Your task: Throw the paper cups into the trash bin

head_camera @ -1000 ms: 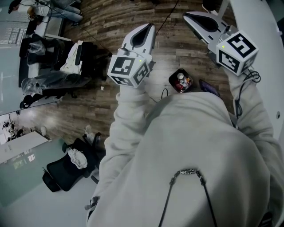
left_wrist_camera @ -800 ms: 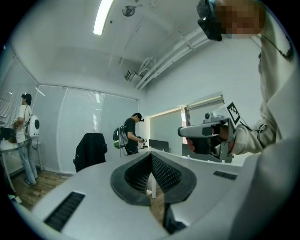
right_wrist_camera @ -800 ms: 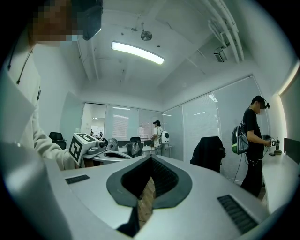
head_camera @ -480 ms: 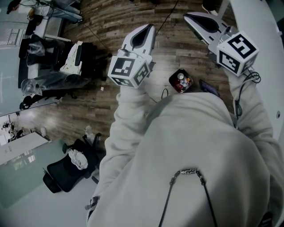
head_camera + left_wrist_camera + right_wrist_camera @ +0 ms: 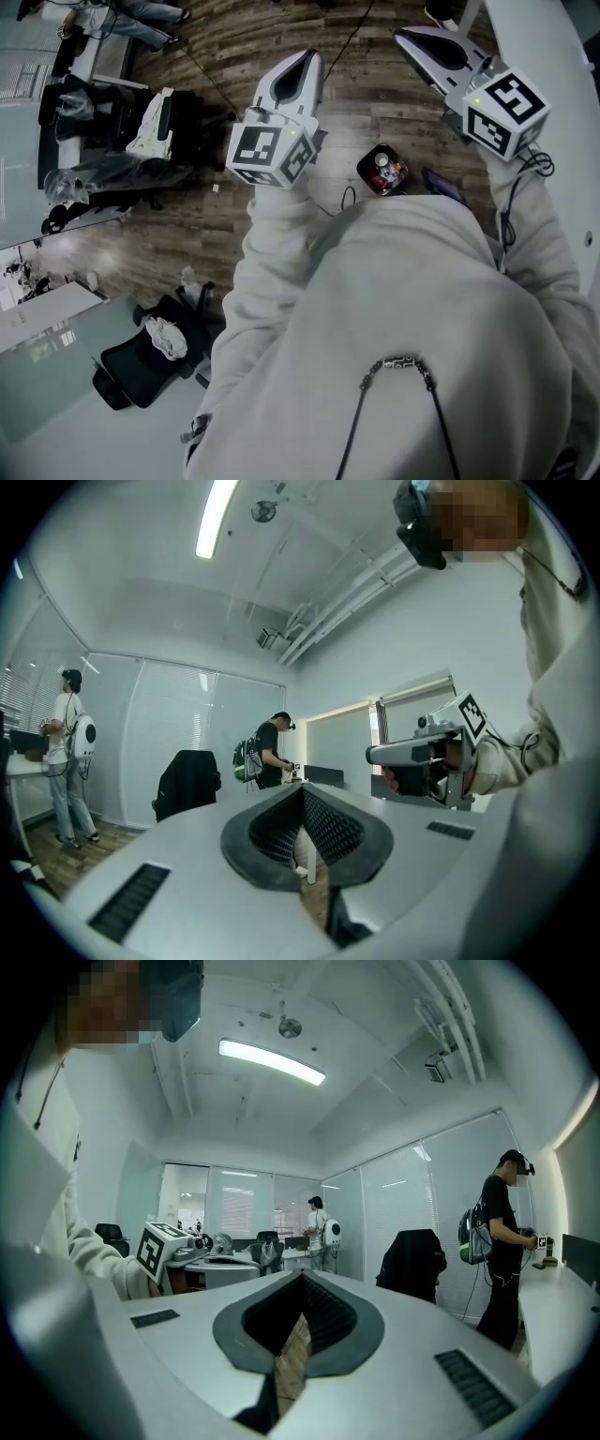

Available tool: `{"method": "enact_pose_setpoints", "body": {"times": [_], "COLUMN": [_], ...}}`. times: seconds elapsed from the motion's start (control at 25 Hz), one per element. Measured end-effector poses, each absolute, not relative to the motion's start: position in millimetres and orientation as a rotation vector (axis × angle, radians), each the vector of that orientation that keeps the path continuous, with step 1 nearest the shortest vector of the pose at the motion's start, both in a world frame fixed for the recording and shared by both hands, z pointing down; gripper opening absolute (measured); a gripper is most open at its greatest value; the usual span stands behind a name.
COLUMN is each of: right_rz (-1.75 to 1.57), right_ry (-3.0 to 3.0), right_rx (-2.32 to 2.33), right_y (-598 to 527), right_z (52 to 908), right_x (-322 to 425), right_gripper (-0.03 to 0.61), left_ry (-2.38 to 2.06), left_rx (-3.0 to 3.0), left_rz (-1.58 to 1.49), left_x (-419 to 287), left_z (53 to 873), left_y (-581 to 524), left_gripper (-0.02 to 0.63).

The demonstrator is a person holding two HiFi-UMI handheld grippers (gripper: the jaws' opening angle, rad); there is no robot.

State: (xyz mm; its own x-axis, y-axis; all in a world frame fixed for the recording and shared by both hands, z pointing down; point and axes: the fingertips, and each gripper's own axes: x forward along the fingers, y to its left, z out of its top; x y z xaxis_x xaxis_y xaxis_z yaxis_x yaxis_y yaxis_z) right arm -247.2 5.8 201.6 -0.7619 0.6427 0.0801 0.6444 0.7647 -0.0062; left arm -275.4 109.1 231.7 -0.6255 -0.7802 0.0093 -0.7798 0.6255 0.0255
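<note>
Right, status first: both tongs are held out level in mid-air and neither carries anything. Your left grey two-jaw gripper [image 5: 302, 794] has its ribbed pads pressed together at the tip, with nothing between them. Your right grey two-jaw gripper [image 5: 302, 1279] is clamped to as well, also empty. Only floorboards show through the slot behind the pads.

Risks from here, as I judge them:
- No paper cup shows in any view. Going at one with the jaws closed like this would knock it over or shove it away, so open up before the approach.
- Thin paper walls crush. A hard squeeze would buckle the cup, and it might hang in the pads at release.
- A small dark container [image 5: 382, 172] sits on the brown wood-plank floor [image 5: 234, 216] just ahead of your chest, between your two arms and beside a black cable [image 5: 345, 199]. It's probably the trash bin, but I can't confirm that. The mouth looks narrow from up here, so a drop from height could miss.
- The white curved table edge [image 5: 553, 47] is near the right gripper, and a swing to the right could clip it.

Task thing: no cups are identifiable. The container holds something red and white, too small to tell whether that's cups already binned. I can't say how far along you are.
</note>
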Motion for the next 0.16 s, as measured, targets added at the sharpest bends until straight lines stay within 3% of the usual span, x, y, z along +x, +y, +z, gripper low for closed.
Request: {"method": "enact_pose_setpoints", "body": {"times": [0.16], "right_rz": [-0.049], "right_ry": [-2.875], "right_rx": [-1.054], "right_y": [6.1], "right_z": [201.6], "right_x": [-245.0], "right_gripper": [0.018], "left_ry": [-2.811], "left_rx": [1.362], "left_rz": [-0.027], "left_x": [-274.7], "left_z": [231.2], "left_y": [108.7], "left_gripper": [0.003]}}
